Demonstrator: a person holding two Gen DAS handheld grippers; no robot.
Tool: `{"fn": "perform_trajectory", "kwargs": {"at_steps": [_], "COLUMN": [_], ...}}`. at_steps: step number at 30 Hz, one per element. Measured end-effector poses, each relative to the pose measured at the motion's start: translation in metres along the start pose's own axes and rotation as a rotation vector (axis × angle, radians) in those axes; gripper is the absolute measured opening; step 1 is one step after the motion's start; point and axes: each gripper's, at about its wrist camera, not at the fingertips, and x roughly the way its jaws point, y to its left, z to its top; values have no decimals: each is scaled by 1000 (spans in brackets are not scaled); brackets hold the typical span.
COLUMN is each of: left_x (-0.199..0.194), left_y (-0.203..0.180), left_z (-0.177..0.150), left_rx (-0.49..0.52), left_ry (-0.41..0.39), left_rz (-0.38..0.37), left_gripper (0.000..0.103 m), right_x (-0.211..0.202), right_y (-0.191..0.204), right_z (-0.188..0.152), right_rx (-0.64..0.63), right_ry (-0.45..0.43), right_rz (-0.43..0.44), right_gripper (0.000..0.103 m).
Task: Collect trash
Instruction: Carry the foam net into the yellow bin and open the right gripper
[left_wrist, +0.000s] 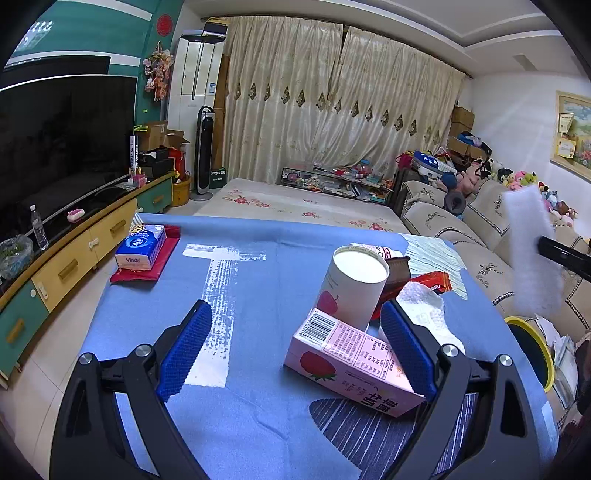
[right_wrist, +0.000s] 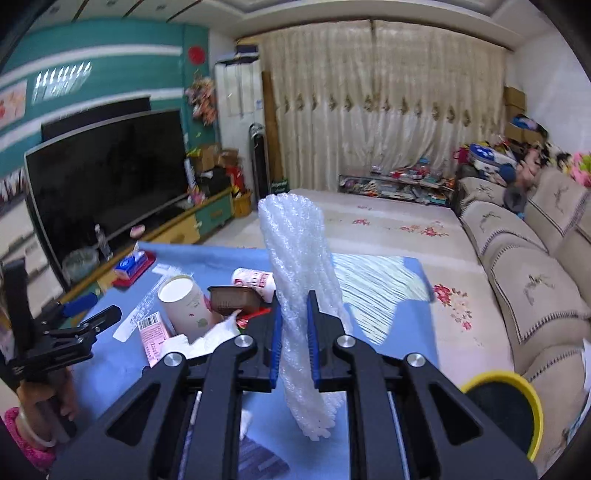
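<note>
Two grippers: right gripper (right_wrist: 294, 325) clamped on bubble wrap (right_wrist: 299, 266), left gripper (left_wrist: 295, 343) wide open around pink carton (left_wrist: 351, 360)

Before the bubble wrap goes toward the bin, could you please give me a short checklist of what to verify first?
1. Right gripper shut on the bubble wrap: ok, the strip is pinched between both blue pads.
2. Wrap lifted off the blue tablecloth: ok, both ends hang free.
3. Yellow-rimmed bin within view to the right: ok; how full it is, cannot tell.
4. Left gripper open and holding nothing: ok.
5. Pink strawberry carton lined up between the left gripper's jaws: ok, it lies against the right finger.
6. Paper cup standing stably: not ok, it leans tilted on the carton.
</note>
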Motion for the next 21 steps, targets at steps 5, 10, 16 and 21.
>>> {"fn": "perform_trajectory", "kwargs": {"at_steps": [5,10,16,21], "left_x": [0,1,1,3], "left_y": [-1,-3,-5,-5], "left_z": [0,-1,-2,-1], "left_rx": [3,11,15,18], "left_ry": [-1,1,5,11], "left_rz": [1,0,-1,1], "left_gripper": [91,91,91,91], "right_x": [-28,-35,-31,-21], "right_y": [-50,-117,-167,-188], "right_z": [-28,-68,-99,-118], "right_rx": [126,291,392,437], "right_ry": [-2,60,124,158], "right_rz": [-99,-217,-312,-348], "right_gripper": [12,12,14,14]}}
